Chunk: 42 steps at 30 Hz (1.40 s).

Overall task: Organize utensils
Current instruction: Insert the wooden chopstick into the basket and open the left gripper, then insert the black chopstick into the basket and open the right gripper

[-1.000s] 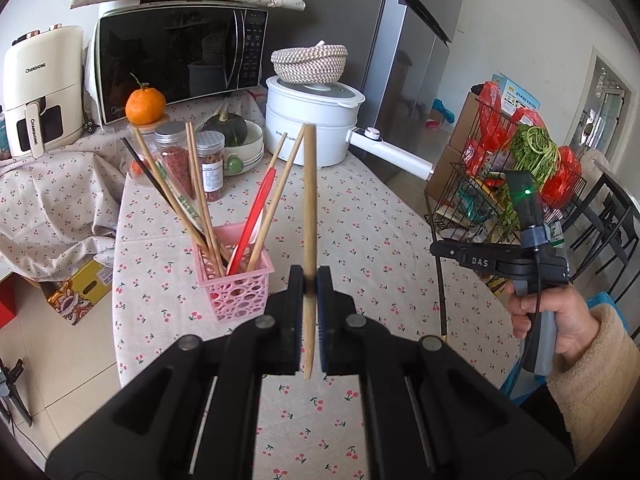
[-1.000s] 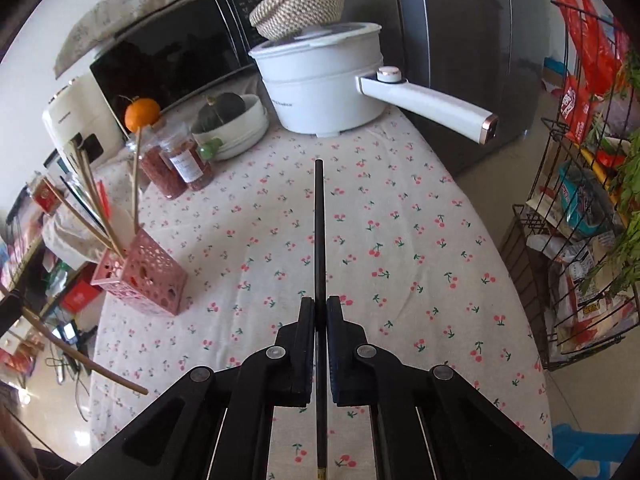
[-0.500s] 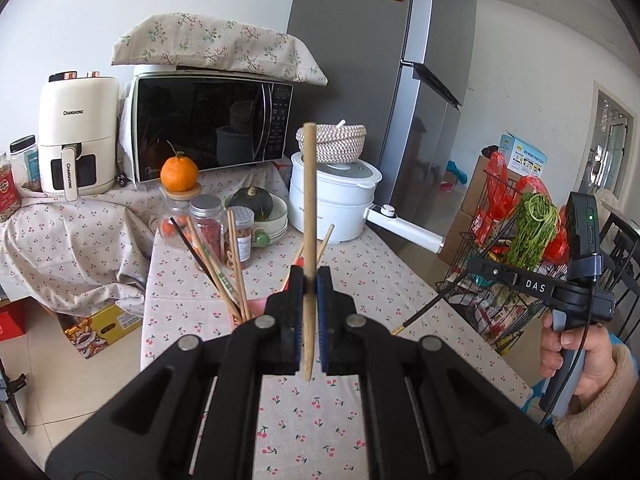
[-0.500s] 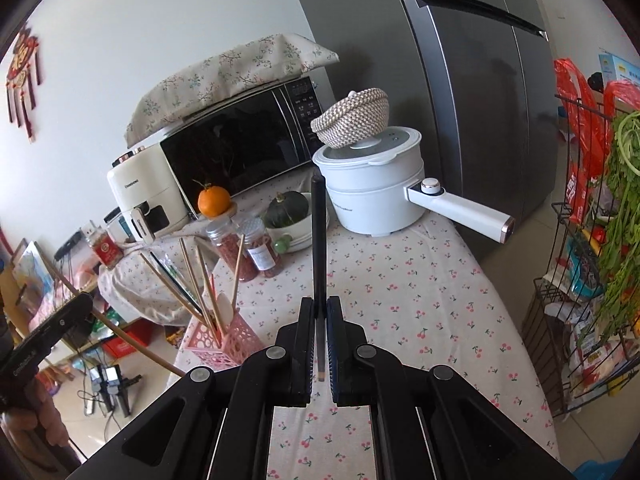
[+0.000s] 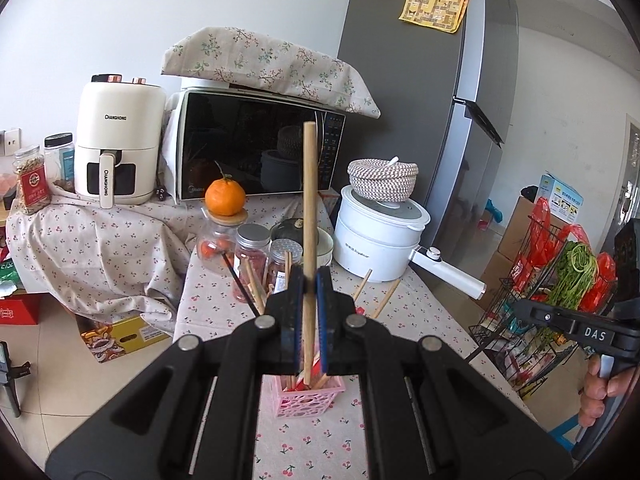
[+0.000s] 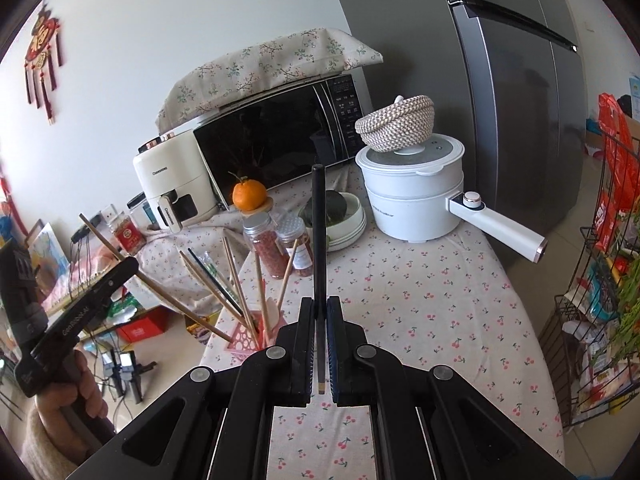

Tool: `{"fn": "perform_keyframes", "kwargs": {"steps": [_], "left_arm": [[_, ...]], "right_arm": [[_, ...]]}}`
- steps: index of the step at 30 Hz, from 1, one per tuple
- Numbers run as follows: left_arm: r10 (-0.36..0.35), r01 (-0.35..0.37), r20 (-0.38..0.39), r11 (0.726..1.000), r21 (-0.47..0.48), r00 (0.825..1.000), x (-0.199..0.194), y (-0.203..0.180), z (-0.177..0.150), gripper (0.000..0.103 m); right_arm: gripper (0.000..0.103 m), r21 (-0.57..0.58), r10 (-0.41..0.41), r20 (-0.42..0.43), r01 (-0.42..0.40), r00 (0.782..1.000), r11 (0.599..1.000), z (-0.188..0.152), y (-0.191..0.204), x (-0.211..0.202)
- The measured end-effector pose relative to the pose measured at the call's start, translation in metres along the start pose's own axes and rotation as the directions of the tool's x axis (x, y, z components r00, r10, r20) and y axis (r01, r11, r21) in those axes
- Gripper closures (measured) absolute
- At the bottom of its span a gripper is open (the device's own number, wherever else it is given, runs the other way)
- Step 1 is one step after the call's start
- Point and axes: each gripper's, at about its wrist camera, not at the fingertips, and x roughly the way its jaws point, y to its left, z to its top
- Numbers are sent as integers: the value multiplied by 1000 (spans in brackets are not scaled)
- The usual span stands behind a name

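My left gripper (image 5: 309, 280) is shut on a wooden chopstick (image 5: 308, 200) that stands upright, its lower tip just over the pink utensil basket (image 5: 308, 398). The basket holds several chopsticks and sits on the cherry-print table. My right gripper (image 6: 319, 304) is shut on a black chopstick (image 6: 318, 232), also upright, above the table to the right of the pink basket (image 6: 248, 340). The left gripper (image 6: 96, 292) with its wooden chopstick (image 6: 160, 294) shows at the left of the right wrist view. The right gripper (image 5: 576, 326) shows at the right edge of the left wrist view.
Behind the basket stand spice jars (image 5: 252, 256), a jar topped by an orange (image 5: 225, 197), a bowl with a squash (image 6: 340, 216), a white pot with a long handle (image 6: 416, 196), a microwave (image 5: 256, 148) and an air fryer (image 5: 118, 144). A wire rack (image 6: 596, 280) stands right.
Both grippers have tilted upward and pulled back, so the views show the wall and fridge. The left chopstick's tip now hangs over the pink basket. Both grips are unchanged.
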Motion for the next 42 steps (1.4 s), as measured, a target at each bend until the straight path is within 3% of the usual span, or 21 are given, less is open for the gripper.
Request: {"fn": "perform_keyframes", "kwargs": {"steps": [9,14,16,18,21,24,34,42], "left_arm": [[88,-90,-94,996,-15,992,51,12,-14,96],[82,-85,-147,996,-14,986,75,15,-23,95],[82,-90,-196,995,-30,977,80,17,-25,86],[61,-78,-229,994,-70,972,77,18,-25,62],[54,-76,-239,994,-83,970,63,18,-24,34],[61,-82,-249,994,-76,967,51,20,-27,22],[104,-121,-362,992,-24,926,42,45,-54,13],[104,-111,-382,994,4,918,41,48,-60,13]], "right_arm": [[97,-3,38,-8,-38,999,999,3,15,9],[97,-11,57,-2,-57,998,998,4,25,10],[97,-10,66,4,-66,998,998,5,29,11],[97,-7,78,9,-78,997,997,7,33,12],[97,-5,95,28,-95,995,995,10,40,14],[97,0,103,51,-103,993,995,15,46,17],[97,12,95,52,-96,994,995,20,62,53],[97,25,54,-7,-54,999,998,16,64,87]]}}
